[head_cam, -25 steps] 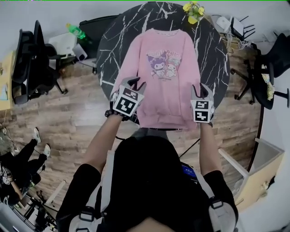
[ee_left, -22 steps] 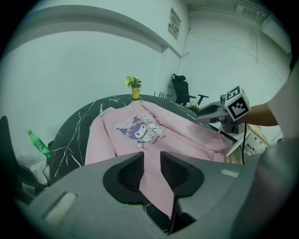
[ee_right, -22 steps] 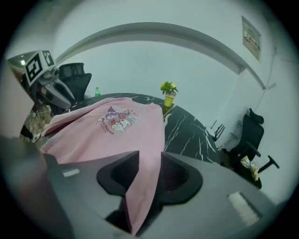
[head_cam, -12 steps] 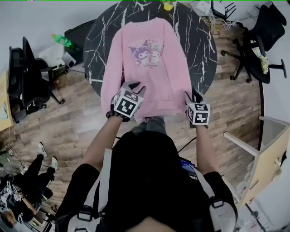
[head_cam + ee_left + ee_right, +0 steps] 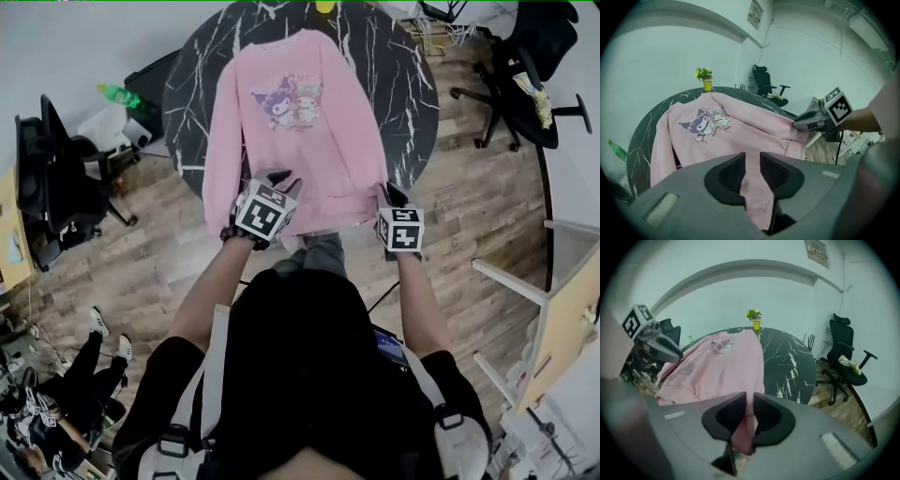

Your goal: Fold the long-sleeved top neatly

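A pink long-sleeved top [image 5: 300,122] with a cartoon print lies front up on the round black marble table [image 5: 403,84], its hem drawn over the near edge. My left gripper [image 5: 279,178] is shut on the hem's left corner; in the left gripper view pink cloth [image 5: 722,136] runs between the left gripper's [image 5: 753,164] pads. My right gripper [image 5: 388,192] holds the hem's right corner. Its jaws have just been closing, and the right gripper view shows the right gripper [image 5: 749,413] pinching a ribbed fold. Both sleeves lie along the body's sides.
A yellow plant pot [image 5: 324,6] stands at the table's far edge. Office chairs stand at the left [image 5: 56,178] and upper right [image 5: 525,94]. A green bottle [image 5: 117,96] is at the left, a wooden shelf [image 5: 562,309] at the right, a person's legs [image 5: 84,356] at the lower left.
Both grippers have drawn back toward the person's body, dragging the top nearer so that its hem now hangs past the table's near edge. The right gripper has closed on the hem.
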`<state>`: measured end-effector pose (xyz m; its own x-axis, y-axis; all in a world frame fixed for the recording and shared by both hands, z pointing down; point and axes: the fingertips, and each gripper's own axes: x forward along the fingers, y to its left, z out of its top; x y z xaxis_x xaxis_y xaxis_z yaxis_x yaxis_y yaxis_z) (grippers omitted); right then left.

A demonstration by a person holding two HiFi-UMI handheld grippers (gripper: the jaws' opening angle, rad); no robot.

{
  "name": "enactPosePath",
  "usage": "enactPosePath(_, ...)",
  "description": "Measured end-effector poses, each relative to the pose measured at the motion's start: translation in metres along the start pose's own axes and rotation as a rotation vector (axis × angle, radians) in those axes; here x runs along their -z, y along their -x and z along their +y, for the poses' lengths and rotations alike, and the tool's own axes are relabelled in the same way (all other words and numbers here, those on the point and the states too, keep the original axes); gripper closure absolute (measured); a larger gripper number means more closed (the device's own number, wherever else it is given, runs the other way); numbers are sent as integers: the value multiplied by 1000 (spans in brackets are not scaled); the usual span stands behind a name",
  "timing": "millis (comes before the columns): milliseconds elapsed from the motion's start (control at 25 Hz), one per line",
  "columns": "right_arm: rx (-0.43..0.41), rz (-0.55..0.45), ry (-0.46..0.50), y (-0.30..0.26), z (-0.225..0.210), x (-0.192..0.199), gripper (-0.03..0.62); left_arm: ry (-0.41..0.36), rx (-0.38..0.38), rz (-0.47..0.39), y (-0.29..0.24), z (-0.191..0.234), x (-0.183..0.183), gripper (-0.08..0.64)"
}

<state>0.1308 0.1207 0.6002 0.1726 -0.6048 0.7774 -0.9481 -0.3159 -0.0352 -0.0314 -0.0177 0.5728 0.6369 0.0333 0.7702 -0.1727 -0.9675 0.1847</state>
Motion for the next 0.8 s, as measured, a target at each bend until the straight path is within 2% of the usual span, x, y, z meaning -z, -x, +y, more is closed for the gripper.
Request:
enactPosePath(160, 3, -40, 111, 13, 17, -18, 551, 14, 4, -6, 3, 0, -3, 453)
enactPosePath(360, -49, -67, 265, 17, 55, -35, 557, 29, -9, -5, 7, 4, -4, 453)
enactPosePath(560, -141, -77, 365, 7, 103, -55, 558, 67, -5, -14, 14, 1, 7, 453)
enactPosePath(800, -257, -50, 448, -8, 167, -66, 558, 167, -35, -16, 32, 10, 38, 453)
